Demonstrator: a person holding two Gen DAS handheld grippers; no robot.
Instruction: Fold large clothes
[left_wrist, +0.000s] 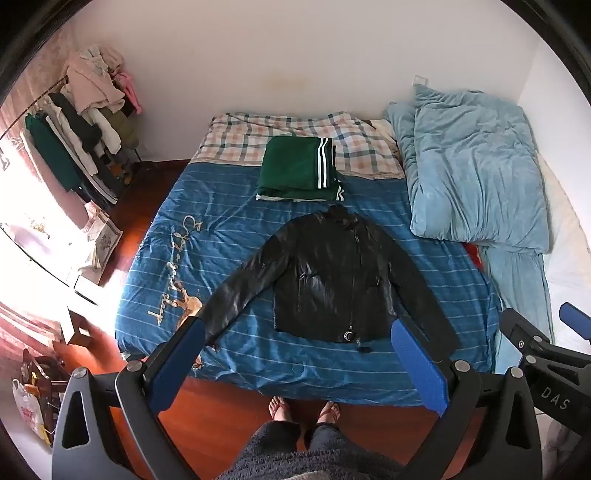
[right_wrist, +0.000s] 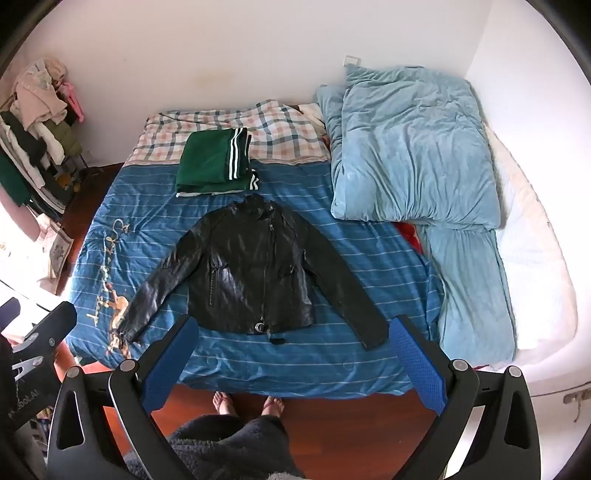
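A black leather jacket (left_wrist: 332, 280) (right_wrist: 251, 273) lies flat and face up on the blue striped bedspread (left_wrist: 207, 240) (right_wrist: 369, 266), its sleeves spread out and down toward the near edge. Behind it sits a folded green garment with white stripes (left_wrist: 299, 170) (right_wrist: 214, 162). My left gripper (left_wrist: 299, 354) hangs open high over the bed's near edge, with nothing between its blue pads. My right gripper (right_wrist: 293, 354) is open the same way, also empty and well above the jacket. Part of the right gripper (left_wrist: 546, 347) shows in the left wrist view.
A light blue duvet (left_wrist: 472, 170) (right_wrist: 413, 155) is piled on the bed's right side. A checked pillow cover (left_wrist: 240, 140) (right_wrist: 288, 129) lies at the head. A loaded clothes rack (left_wrist: 85, 122) stands at the left wall. The person's feet (left_wrist: 303, 410) are on the wooden floor by the bed.
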